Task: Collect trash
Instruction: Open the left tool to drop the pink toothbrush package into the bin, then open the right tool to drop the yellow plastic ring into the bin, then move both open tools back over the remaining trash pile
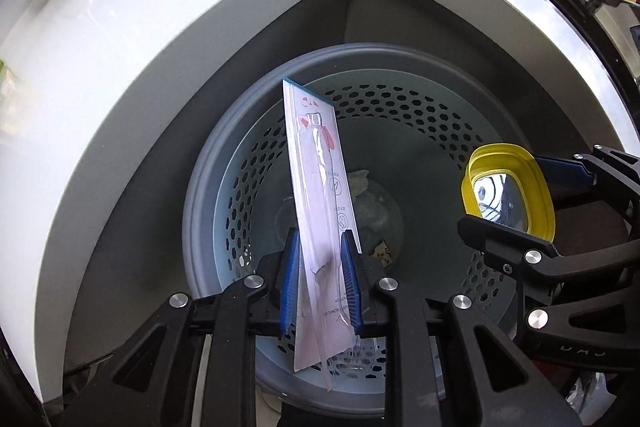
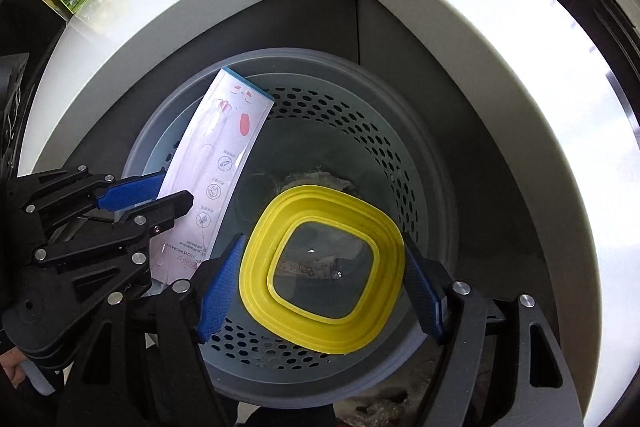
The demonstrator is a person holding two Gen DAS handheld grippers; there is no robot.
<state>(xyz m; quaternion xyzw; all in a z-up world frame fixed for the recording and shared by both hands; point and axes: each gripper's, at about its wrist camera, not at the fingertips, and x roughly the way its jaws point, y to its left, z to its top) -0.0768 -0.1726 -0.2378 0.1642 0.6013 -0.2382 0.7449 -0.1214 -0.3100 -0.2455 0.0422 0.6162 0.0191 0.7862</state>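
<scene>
Above a perforated grey plastic bin [image 1: 404,115], the left gripper [image 1: 320,247] pinches a flat pink toothbrush packet [image 1: 320,187]; the right gripper [image 2: 320,267], jaws wide, clamps a yellow-rimmed clear lid [image 2: 324,267].

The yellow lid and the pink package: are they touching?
Apart. The right wrist view shows basket floor between the yellow lid and the pink package.
</scene>
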